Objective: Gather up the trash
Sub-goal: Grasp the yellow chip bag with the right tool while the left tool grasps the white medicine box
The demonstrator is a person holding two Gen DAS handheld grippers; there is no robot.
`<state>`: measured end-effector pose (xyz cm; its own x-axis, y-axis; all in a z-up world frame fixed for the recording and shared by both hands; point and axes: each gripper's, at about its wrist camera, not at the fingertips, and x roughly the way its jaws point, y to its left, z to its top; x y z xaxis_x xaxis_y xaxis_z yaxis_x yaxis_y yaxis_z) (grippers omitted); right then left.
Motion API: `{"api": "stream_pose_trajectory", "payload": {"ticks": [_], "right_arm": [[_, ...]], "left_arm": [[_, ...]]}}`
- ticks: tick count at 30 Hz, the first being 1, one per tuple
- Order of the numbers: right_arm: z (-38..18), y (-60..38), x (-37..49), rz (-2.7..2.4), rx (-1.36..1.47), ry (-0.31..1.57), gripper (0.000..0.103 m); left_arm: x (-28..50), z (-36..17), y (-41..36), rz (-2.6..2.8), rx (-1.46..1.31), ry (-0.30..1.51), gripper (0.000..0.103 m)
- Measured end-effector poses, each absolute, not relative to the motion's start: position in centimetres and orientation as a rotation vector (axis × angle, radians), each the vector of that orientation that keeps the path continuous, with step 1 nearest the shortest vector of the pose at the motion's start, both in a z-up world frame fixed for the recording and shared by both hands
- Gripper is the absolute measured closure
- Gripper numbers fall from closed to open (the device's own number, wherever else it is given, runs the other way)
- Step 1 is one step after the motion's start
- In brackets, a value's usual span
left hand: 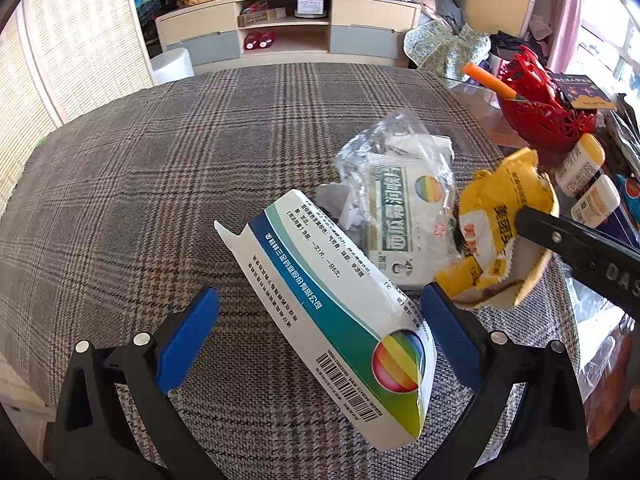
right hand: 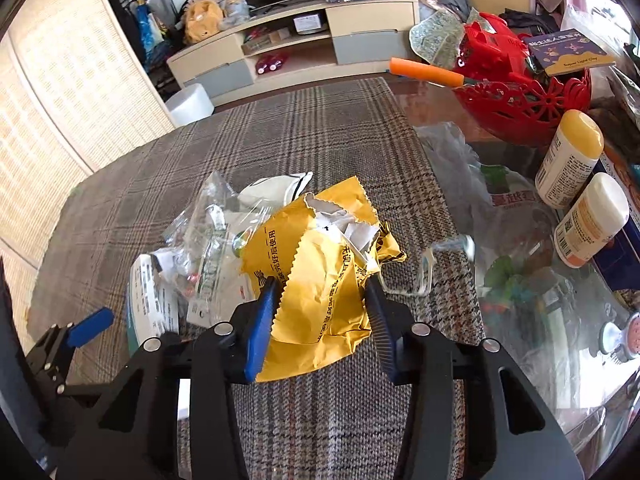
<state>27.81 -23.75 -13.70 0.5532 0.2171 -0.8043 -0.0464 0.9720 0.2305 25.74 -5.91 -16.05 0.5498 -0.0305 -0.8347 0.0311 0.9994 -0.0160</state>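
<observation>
A white medicine box (left hand: 340, 320) with a blue-green band and a rainbow ball lies tilted between the fingers of my left gripper (left hand: 320, 320). The jaws stand wide open, and the left pad is clear of the box. My right gripper (right hand: 320, 300) is shut on a crumpled yellow paper bag (right hand: 316, 280), with a pad pressing each side. In the left wrist view one black right finger (left hand: 536, 222) lies across that yellow bag (left hand: 492, 216). A clear plastic bag (left hand: 400, 184) with a white packet and crumpled paper sits between box and yellow bag, and the plastic bag (right hand: 216, 236) lies left of my right gripper.
A plaid cloth (left hand: 160, 180) covers the table; bare glass (right hand: 520, 240) shows at the right. There stand a red openwork basket (right hand: 520, 96) with an orange-handled knife (right hand: 424, 70) and two white bottles (right hand: 568, 156). Beyond the far edge is a TV cabinet (left hand: 288, 28).
</observation>
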Motion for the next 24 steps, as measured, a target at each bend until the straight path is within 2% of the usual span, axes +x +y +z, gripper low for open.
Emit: {"api": "stream_pose_trajectory", "payload": {"ticks": [10, 18, 20, 22, 24], "right_arm": [[-11.6, -23.5, 24.2, 0.214, 0.151, 0.936, 0.063], [-10.6, -22.0, 21.2, 0.276, 0.142, 0.930, 0.063], [-10.6, -21.8, 20.2, 0.284, 0.137, 0.930, 0.063], [-10.8, -21.6, 19.2, 0.291, 0.133, 0.934, 0.063], [-11.1, -21.6, 18.0, 0.297, 0.136, 0.940, 0.063]], "left_arm": [[23.3, -15.9, -3.8, -0.011, -0.008, 1.024, 0.007], [21.3, -18.3, -1.5, -0.036, -0.056, 1.090, 0.008], [20.7, -18.7, -0.8, -0.047, -0.073, 1.083, 0.020], [20.0, -19.0, -0.4, -0.054, -0.088, 1.087, 0.041], [19.3, -19.1, 0.0, -0.073, -0.092, 1.087, 0.043]]}}
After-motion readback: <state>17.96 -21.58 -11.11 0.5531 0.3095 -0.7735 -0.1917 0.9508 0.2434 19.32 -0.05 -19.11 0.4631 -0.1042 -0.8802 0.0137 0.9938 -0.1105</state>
